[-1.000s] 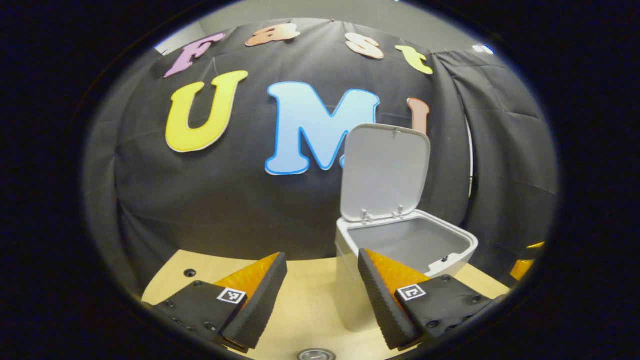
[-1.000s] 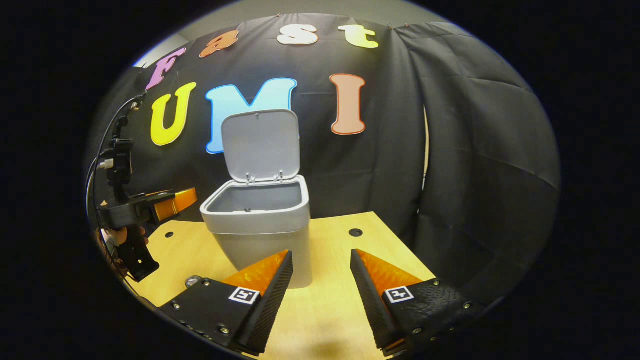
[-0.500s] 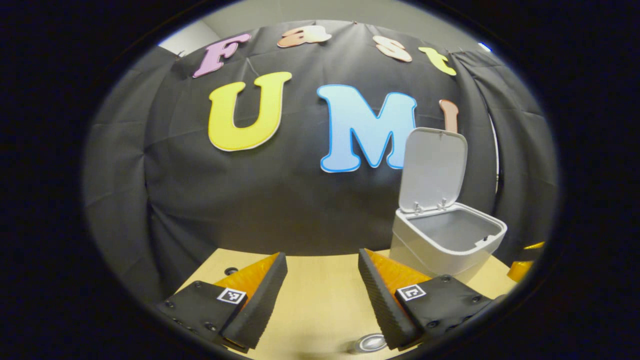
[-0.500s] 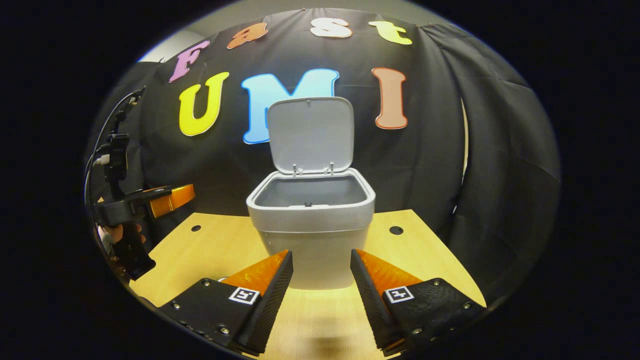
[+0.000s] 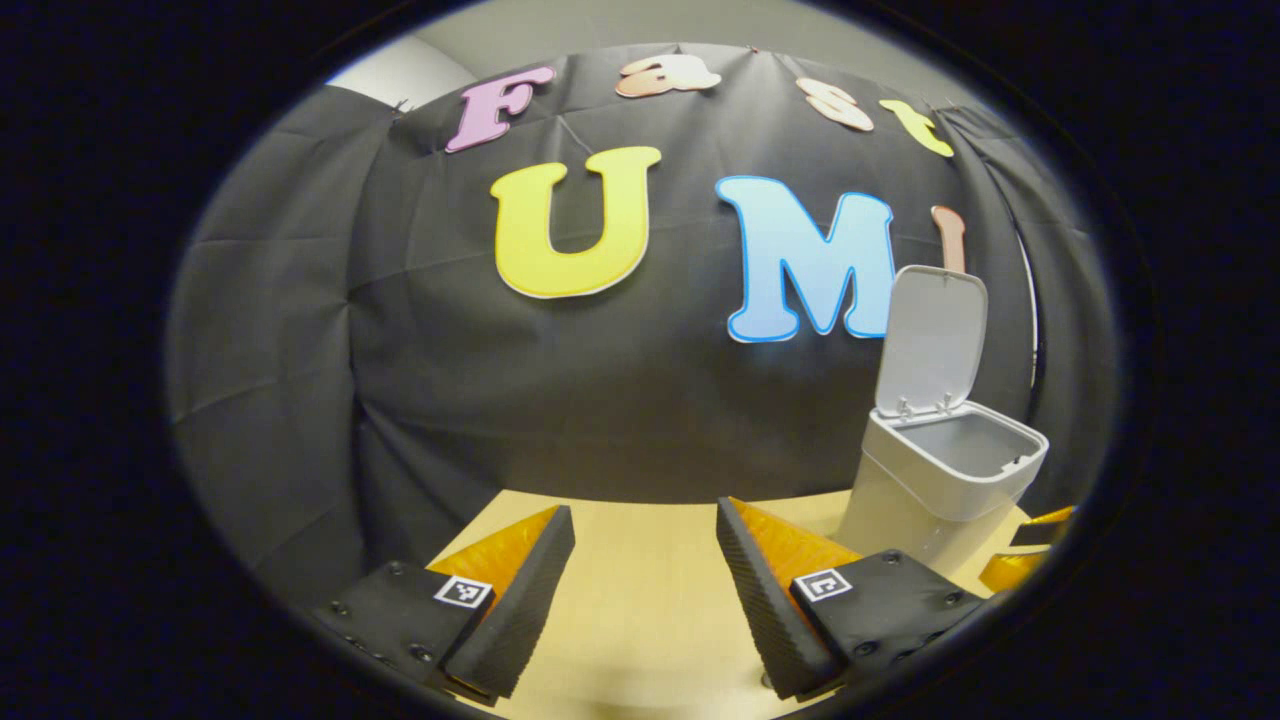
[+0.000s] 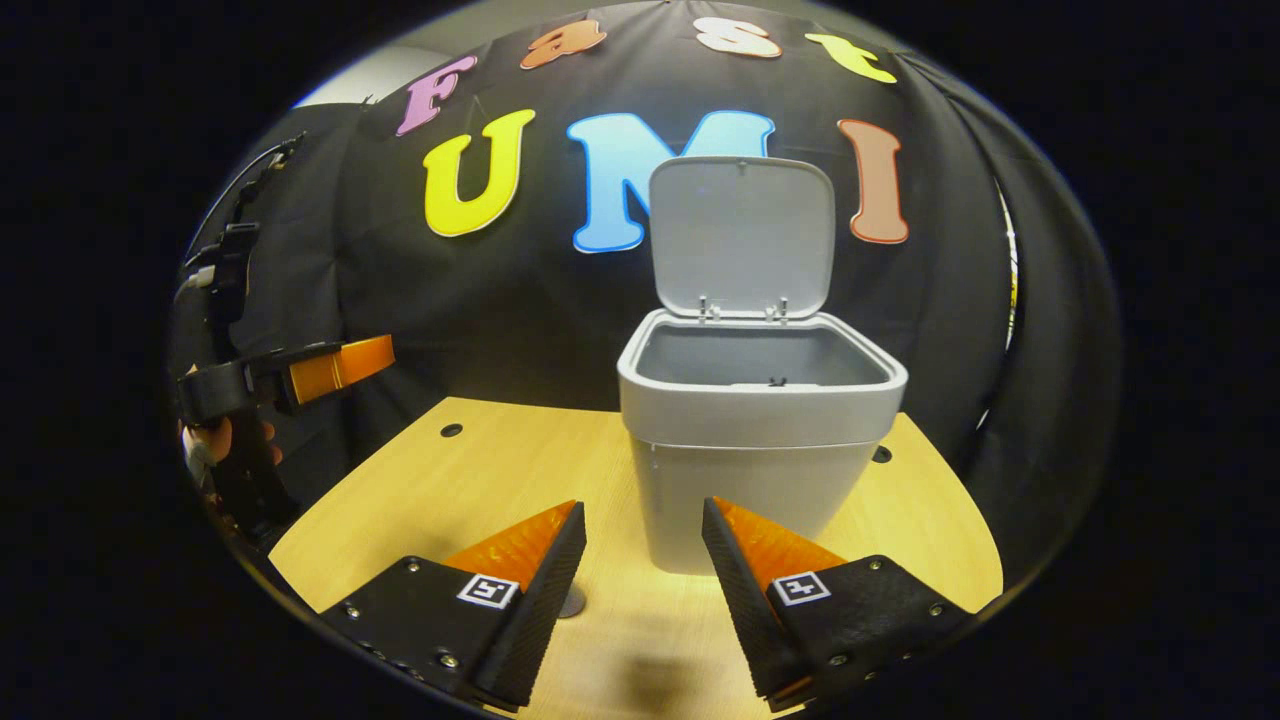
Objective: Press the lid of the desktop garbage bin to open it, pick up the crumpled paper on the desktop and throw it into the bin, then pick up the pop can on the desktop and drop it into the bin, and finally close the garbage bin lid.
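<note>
Table (image 6: 480,470): light wood top under both grippers, running ahead to the black cloth wall (image 5: 600,400). A few small dark holes in it, one ahead-left of the right gripper (image 6: 452,430), one peeking out beside the bin's right side.

Bin (image 6: 760,440): grey, stands upright on the table straight ahead of the right gripper (image 6: 640,560), slightly right of its centreline, near but not touching the fingers. In the left gripper view the bin (image 5: 940,480) sits ahead and well off to the right, beyond the right-hand finger.

Lid (image 6: 742,235): swung up on the rear hinges, standing nearly upright behind the opening. Same in the left gripper view (image 5: 932,340). Bin inside reads plain grey; can't tell what's at the bottom.

Left gripper (image 5: 645,580): fingers spread apart, nothing between them, bare table ahead. Also seen from the right gripper view, far left (image 6: 335,365), held above the table edge by a hand (image 6: 215,440); cable running up from it.

Right gripper: fingers spread, nothing held, table showing through the gap.

Small round metal thing (image 6: 572,605) on the table, just right of the right gripper's left-hand finger; can't identify it.
</note>
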Demonstrator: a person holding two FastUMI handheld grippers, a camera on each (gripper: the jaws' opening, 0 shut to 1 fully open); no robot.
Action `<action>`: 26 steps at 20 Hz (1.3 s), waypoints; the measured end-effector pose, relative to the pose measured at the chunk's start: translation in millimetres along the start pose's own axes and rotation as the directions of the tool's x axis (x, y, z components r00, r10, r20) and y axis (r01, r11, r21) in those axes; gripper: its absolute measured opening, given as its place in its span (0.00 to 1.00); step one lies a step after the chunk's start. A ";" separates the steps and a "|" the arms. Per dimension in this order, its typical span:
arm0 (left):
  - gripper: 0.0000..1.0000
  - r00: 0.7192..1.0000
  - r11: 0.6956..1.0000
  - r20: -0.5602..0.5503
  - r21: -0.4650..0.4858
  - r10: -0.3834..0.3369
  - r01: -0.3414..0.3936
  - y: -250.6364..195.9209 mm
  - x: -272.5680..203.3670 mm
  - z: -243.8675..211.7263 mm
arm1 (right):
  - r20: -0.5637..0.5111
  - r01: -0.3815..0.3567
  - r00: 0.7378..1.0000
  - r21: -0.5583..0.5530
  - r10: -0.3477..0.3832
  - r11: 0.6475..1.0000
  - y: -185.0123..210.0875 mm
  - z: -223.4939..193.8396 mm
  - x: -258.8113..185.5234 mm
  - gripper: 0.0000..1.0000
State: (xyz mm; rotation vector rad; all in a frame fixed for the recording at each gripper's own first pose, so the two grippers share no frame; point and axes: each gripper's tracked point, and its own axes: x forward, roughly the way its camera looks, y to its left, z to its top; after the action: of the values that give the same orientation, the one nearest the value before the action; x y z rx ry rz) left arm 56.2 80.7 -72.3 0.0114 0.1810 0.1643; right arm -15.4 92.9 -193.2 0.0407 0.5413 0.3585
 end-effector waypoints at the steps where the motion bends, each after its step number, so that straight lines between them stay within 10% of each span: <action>1: 0.94 1.000 1.000 -0.001 -0.004 0.011 -0.011 6.6 -2.9 -1.3 | -0.010 -0.015 1.000 -0.008 0.015 1.000 7.5 -2.9 3.0 0.77; 9: 0.96 0.998 0.998 0.002 -0.011 0.069 -0.069 47.4 -22.9 -3.0 | -0.087 -0.102 0.992 -0.070 0.096 0.992 51.7 -29.2 25.4 0.96; 26: 0.96 0.983 0.982 -0.028 -0.049 0.183 -0.184 117.7 -49.8 -20.0 | -0.257 -0.173 0.958 -0.160 0.128 0.972 100.7 -87.0 70.3 0.97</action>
State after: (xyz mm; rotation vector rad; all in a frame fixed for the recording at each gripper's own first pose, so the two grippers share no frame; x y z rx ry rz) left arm -14.8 188.5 -80.0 -0.0252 0.1994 0.3536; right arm -36.4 206.6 -289.5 -0.1405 0.7512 0.5661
